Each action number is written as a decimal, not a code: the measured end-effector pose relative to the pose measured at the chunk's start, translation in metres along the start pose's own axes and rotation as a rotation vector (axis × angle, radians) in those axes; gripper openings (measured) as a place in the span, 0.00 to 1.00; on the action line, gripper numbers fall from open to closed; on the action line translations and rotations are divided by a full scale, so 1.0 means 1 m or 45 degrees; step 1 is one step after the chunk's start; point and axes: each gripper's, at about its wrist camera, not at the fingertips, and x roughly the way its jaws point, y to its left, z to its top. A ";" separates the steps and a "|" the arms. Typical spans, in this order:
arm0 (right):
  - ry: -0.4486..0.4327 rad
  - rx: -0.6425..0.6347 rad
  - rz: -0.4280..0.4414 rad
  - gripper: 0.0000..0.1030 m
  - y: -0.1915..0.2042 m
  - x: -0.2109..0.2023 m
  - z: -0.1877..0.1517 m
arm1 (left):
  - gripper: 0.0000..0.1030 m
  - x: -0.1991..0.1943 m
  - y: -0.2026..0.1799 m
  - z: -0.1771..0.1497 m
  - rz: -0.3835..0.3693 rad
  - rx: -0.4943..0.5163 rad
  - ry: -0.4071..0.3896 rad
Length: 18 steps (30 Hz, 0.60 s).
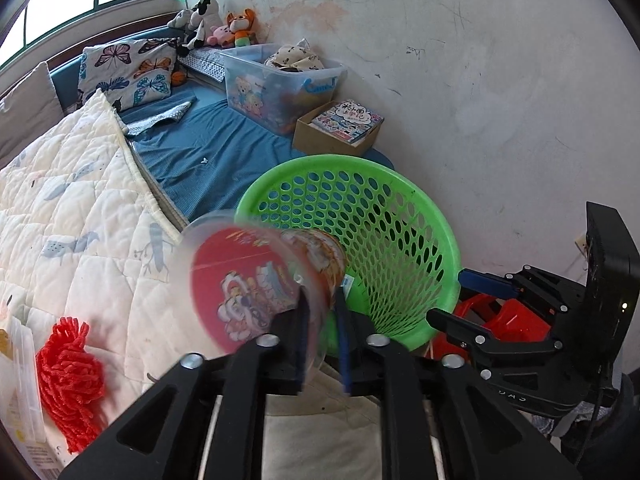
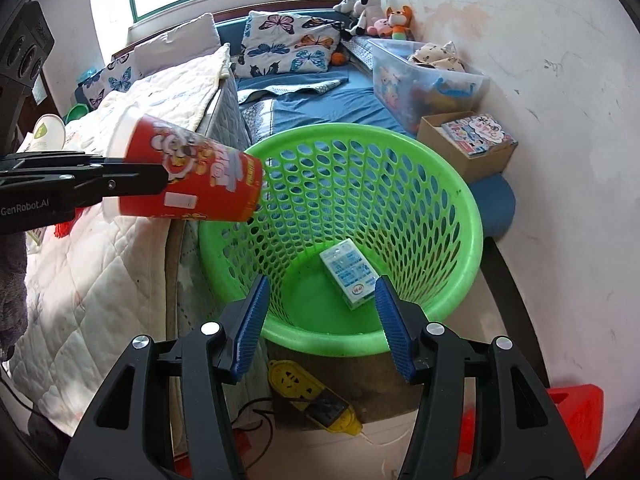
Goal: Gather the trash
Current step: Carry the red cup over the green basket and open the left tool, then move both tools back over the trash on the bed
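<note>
The left hand-held gripper (image 1: pixel 320 320) has the rim of a red cup (image 2: pixel 192 176) between its pads; whether they still pinch it I cannot tell. The cup lies tilted over the green basket's (image 2: pixel 472 216) rim, beside the bed (image 2: pixel 132 264). The right hand-held gripper (image 2: pixel 320 320) hangs released above the basket, where a carton (image 2: pixel 348 272) lies.

1. The red cup (image 1: pixel 256 288) is motion-blurred at lower centre of the left wrist view, its print unreadable.
2. It hides part of the green basket (image 1: pixel 400 216).
3. The yellow power strip (image 2: pixel 312 400) lies partly behind the right gripper's (image 2: pixel 320 320) fingers.
</note>
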 end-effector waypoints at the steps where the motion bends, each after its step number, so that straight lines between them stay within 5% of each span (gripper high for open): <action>1: -0.001 0.002 -0.002 0.54 0.000 0.000 0.000 | 0.19 0.000 -0.001 -0.001 0.007 0.003 -0.002; 7: -0.010 0.004 -0.002 0.54 0.002 -0.005 -0.002 | 0.41 -0.005 0.000 -0.005 0.009 -0.005 -0.020; 18: -0.061 -0.047 0.030 0.58 0.033 -0.026 -0.003 | 0.44 -0.060 0.010 -0.028 0.064 -0.020 -0.115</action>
